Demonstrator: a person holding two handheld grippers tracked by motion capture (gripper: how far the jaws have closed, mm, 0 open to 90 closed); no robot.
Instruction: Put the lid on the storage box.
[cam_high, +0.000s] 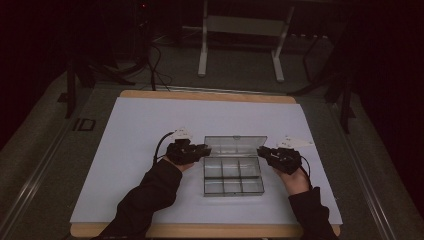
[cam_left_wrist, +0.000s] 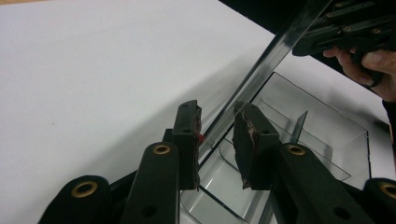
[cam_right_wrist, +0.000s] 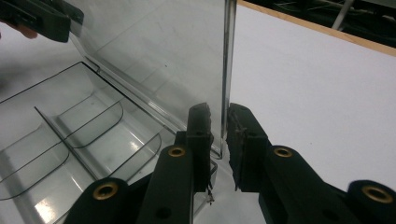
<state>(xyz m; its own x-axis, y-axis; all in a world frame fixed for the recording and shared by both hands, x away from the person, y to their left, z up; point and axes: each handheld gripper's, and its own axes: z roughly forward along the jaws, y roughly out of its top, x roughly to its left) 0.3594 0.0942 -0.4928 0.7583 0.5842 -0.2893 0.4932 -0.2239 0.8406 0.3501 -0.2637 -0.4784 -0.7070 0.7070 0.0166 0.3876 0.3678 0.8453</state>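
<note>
- The clear compartment box (cam_high: 233, 176) sits at the middle of the white sheet (cam_high: 130, 130) on the table, its lid (cam_high: 236, 145) standing up from the rear hinge, and both grippers work that lid from its two ends.
- The left gripper (cam_left_wrist: 217, 137) has its jaws parted a little on either side of the lid's end edge (a small gap shows between each pad and the plastic, so I judge it a loose straddle, not a firm pinch); in the high view it sits at the lid's left end (cam_high: 200, 149).
- The right gripper (cam_right_wrist: 219, 135) does likewise at the other end: its jaws stand just apart with the lid's side edge running up between them, not clearly pressed; seen from above it lies at the lid's right end (cam_high: 264, 152).
- Progress, as I judge it: the lid is roughly upright, about midway in its swing, with neither a full fold-back nor a closure reached.
- The six compartments look empty, so nothing blocks the lid coming down.
- Behind the box the sheet lies bare up to the wooden table edge (cam_high: 207, 96), which leaves room for the lid to tip back.
- To either side the sheet is also bare, so the hands can draw outward freely.
- The thin lid edges offer little to hold and could slip from between the pads.
</note>
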